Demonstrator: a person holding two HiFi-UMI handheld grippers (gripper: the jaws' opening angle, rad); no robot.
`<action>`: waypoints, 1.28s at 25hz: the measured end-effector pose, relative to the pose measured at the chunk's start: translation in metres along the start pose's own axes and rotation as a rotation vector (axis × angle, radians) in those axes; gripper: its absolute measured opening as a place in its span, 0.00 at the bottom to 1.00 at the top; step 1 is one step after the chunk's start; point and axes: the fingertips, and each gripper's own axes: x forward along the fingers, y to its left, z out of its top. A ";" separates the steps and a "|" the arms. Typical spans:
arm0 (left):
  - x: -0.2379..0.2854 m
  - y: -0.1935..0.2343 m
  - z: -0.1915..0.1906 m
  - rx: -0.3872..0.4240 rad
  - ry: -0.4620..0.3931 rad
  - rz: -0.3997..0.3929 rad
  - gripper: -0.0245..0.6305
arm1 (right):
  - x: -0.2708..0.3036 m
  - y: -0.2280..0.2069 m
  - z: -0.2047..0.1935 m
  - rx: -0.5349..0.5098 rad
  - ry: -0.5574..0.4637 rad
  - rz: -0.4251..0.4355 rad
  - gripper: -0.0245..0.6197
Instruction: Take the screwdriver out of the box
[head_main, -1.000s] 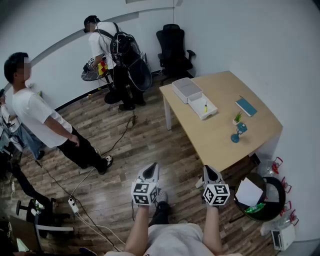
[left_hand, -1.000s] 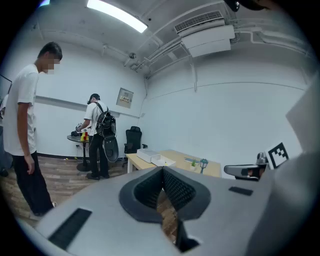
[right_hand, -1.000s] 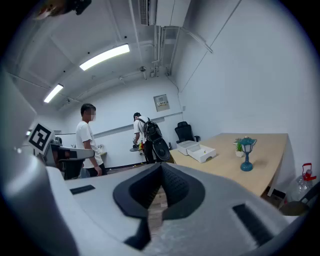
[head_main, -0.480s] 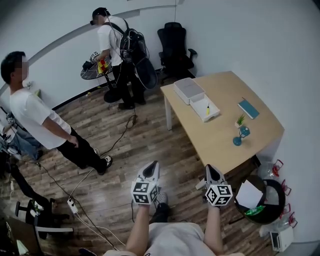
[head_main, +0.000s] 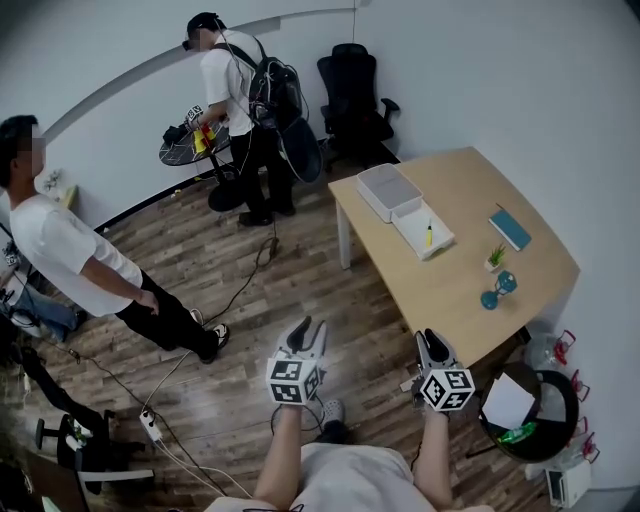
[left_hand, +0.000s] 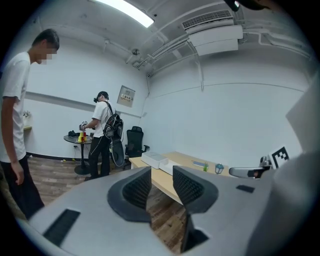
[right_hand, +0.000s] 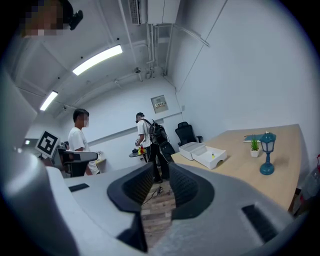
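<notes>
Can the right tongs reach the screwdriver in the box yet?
Probably not yet: the right tongs, just opened and empty, hang beside the table, and the unobstructed screwdriver lies in the box far along it.

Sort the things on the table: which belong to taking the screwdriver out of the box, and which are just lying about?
Job: yellow screwdriver; open white box holding it.
Lying about: second white box, teal book, potted plant, blue lantern.

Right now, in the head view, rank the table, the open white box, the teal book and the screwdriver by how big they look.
Largest to smallest:
1. table
2. open white box
3. teal book
4. screwdriver
All three rest on the table at a similar distance, so the order looks safe.
</notes>
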 end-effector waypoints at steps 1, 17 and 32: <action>0.007 0.009 0.003 0.000 0.000 -0.003 0.23 | 0.011 0.002 0.001 -0.002 0.002 0.002 0.20; 0.087 0.102 0.020 -0.009 0.046 -0.083 0.25 | 0.111 0.002 -0.004 0.017 0.041 -0.086 0.26; 0.219 0.133 0.039 -0.012 0.069 -0.103 0.25 | 0.224 -0.097 0.024 0.056 0.078 -0.138 0.26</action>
